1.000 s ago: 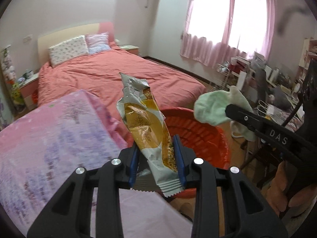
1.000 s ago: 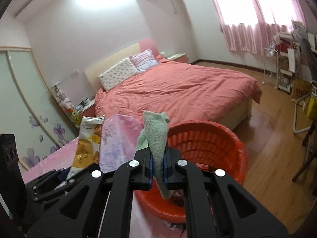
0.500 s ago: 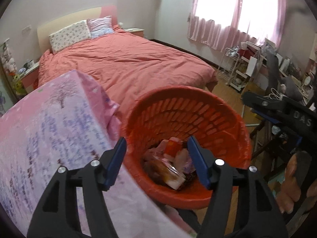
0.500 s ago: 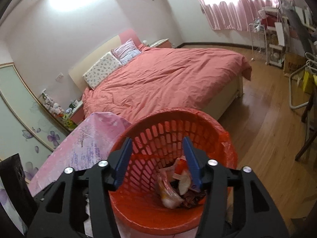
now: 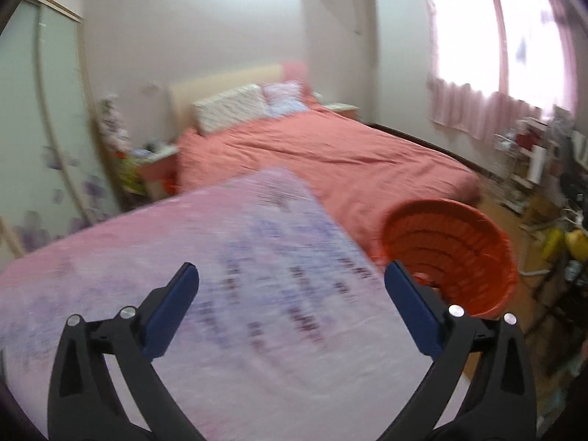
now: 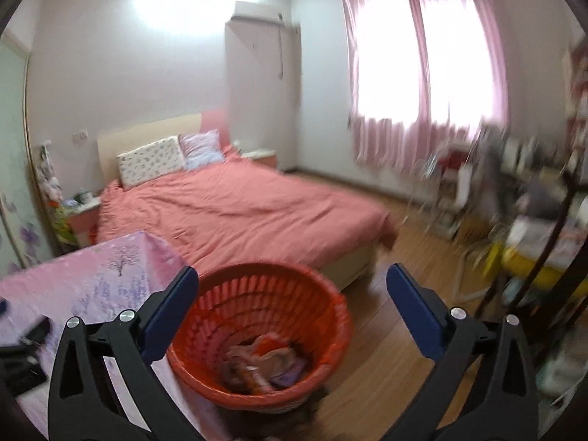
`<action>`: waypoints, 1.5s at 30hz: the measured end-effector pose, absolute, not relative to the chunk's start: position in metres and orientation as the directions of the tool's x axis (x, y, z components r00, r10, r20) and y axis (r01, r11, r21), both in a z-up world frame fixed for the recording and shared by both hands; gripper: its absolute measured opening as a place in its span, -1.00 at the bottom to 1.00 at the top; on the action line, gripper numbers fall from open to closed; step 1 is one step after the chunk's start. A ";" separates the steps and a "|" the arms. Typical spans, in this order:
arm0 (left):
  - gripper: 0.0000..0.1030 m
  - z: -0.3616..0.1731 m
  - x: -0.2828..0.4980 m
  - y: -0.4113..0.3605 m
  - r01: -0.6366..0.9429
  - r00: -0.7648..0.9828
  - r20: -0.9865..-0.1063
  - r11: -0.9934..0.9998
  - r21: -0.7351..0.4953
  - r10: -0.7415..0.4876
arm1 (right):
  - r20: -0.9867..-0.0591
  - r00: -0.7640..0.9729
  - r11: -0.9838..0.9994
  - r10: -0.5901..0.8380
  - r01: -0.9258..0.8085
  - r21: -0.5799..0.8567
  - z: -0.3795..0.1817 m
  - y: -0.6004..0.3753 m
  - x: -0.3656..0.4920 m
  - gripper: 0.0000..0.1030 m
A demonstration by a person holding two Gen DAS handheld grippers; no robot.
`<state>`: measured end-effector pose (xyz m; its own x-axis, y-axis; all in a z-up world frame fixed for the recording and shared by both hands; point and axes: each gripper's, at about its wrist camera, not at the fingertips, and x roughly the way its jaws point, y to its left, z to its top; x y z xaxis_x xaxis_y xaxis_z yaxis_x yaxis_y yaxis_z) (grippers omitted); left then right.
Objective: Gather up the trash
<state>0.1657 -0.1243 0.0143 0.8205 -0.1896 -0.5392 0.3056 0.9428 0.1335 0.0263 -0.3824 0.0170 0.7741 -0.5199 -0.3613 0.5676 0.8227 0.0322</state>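
An orange plastic basket (image 6: 323, 297) stands on the wooden floor beside a table with a pink floral cloth (image 6: 99, 275). Several wrappers and other trash (image 6: 264, 364) lie in its bottom. My right gripper (image 6: 292, 301) is open and empty, above the basket's near side. In the left wrist view my left gripper (image 5: 290, 301) is open and empty over the pink cloth (image 5: 239, 275), with the basket (image 5: 477, 250) to its right. No trash shows on the cloth.
A bed with a coral cover (image 6: 239, 213) lies behind the table and basket. A cluttered desk and racks (image 6: 533, 220) line the right wall under pink curtains. A nightstand (image 5: 154, 169) stands left of the bed. Wooden floor (image 6: 404, 312) lies right of the basket.
Both grippers let go of their trash, the snack wrapper and the green cloth, over the basket. They have since opened wider and drawn back, the left swinging over the table.
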 end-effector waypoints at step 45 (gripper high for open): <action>0.92 -0.006 0.012 0.018 0.038 0.864 -0.500 0.999 -0.037 -0.051 | -0.472 0.740 0.841 -0.479 0.540 -0.008 -0.006 -0.254 -0.057 0.96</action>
